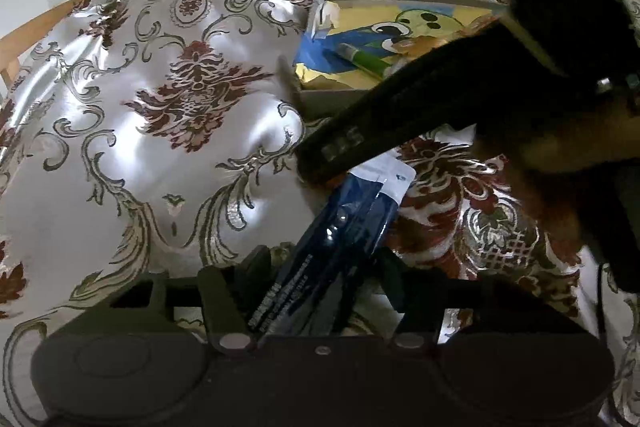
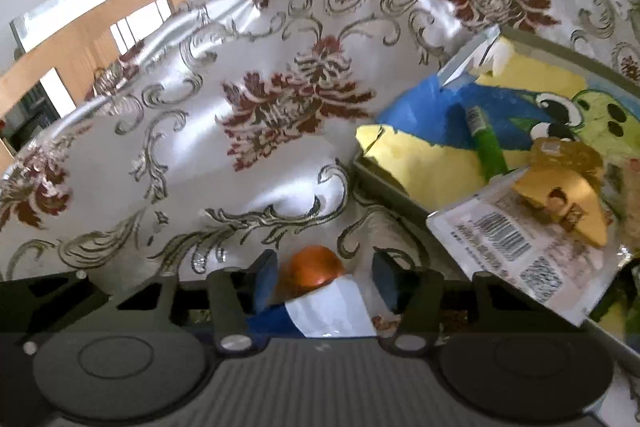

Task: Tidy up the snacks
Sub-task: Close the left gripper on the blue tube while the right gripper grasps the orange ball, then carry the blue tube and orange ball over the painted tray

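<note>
Both grippers on snack packs by the box on the counter.

L gripper (image 1: 320, 263): jaws part-closed w/ a dark blue snack packet (image 1: 344, 227) between them; pads look to be on it, packet runs up-right over the patterned cloth (image 1: 140, 107). R gripper (image 2: 320, 275): jaws part-closed around a blue-white pouch w/ orange top (image 2: 316, 291); contact not clear. Cardboard box (image 2: 384, 183) w/ cartoon lining sits to the right, holding a green tube (image 2: 486, 143) & a barcode-labelled packet (image 2: 516, 247) leaning over its near wall.
</note>
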`<state>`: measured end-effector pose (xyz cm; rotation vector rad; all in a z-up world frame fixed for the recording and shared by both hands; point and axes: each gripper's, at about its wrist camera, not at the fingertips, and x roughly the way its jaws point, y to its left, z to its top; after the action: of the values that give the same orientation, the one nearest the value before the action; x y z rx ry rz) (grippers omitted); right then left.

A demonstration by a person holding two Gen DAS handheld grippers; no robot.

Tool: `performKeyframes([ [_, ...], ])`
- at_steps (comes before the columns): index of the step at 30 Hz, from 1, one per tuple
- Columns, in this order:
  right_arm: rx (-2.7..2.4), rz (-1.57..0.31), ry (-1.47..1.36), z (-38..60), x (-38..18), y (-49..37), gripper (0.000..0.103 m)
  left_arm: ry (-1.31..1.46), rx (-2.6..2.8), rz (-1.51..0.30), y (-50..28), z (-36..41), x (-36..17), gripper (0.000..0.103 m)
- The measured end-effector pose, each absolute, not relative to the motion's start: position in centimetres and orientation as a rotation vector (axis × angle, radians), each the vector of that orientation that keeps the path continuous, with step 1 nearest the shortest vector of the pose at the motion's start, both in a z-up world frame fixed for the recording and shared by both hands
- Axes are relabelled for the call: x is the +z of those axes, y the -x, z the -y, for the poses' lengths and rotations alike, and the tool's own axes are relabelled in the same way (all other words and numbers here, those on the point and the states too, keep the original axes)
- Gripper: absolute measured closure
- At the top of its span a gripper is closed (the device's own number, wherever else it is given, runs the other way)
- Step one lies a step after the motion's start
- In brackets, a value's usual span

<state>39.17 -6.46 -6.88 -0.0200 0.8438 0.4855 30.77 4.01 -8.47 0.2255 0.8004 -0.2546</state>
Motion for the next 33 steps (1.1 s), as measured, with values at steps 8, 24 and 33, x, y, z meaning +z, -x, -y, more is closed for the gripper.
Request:
performKeyframes([
  [8,0.454,-0.874,0.056,5.4,-7.6,-39.6,0.06,-0.217,-0.277,-0.816,-30.9,-4.1,-8.3,0.05],
  [24,0.446,-0.81,0.027,7.3,-5.1,-38.1,0.068,-0.23,-0.353,-0.782,-29.7,-3.5,-7.0,0.061],
  [33,0.423,-0.705,0.012,9.4,-0.9,-37.3,0.068,-0.217,-0.453,-0.659,-27.9,-1.2,-6.5,0.071],
])
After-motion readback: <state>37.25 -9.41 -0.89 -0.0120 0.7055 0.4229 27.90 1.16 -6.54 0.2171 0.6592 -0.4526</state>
